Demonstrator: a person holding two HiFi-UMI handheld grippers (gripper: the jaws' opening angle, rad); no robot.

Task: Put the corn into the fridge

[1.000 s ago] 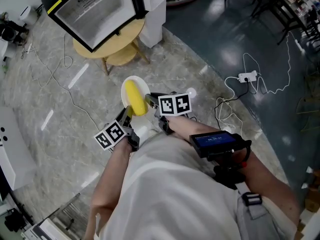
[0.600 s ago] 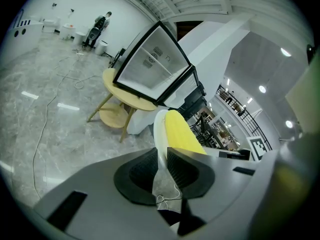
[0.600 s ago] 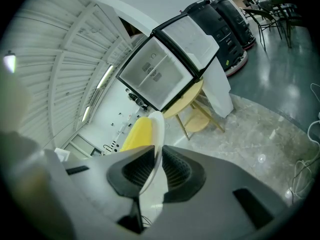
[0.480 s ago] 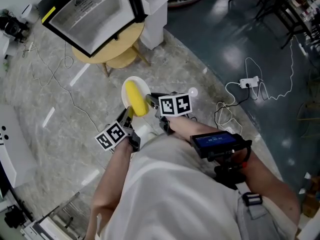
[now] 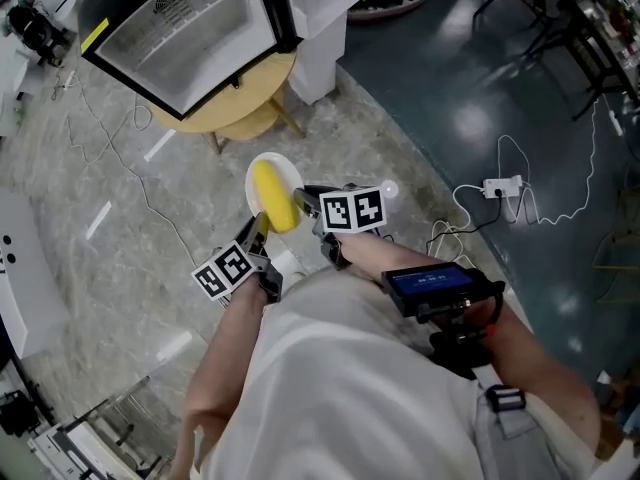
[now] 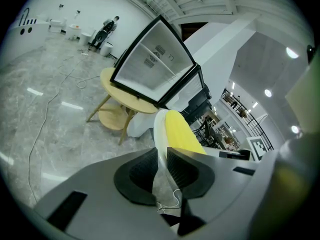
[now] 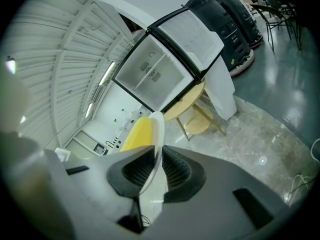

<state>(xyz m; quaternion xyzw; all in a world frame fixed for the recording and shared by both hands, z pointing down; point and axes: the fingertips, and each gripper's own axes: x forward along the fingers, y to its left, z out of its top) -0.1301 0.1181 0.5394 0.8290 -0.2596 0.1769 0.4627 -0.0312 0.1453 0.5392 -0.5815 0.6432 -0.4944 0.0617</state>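
We have left claw (image 5: 256,232) and right claw (image 5: 306,200) each clamped on the plate (image 5: 283,171) rim, with the corn (image 5: 272,196) lying lengthwise between them, pointing at the fridge (image 5: 185,30) ahead, slightly left.

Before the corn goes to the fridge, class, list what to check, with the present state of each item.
1. Hold of left gripper on plate rim: ok, jaws shut on it.
2. Hold of right gripper on the rim: ok, jaws shut on it.
3. Seat of corn on the plate: ok, it lies along the middle.
4. Access to fridge: ok, it is open on the table.
5. Shelf room for the plate: cannot tell.
6. Floor ahead: not ok, a cable lies near the table.
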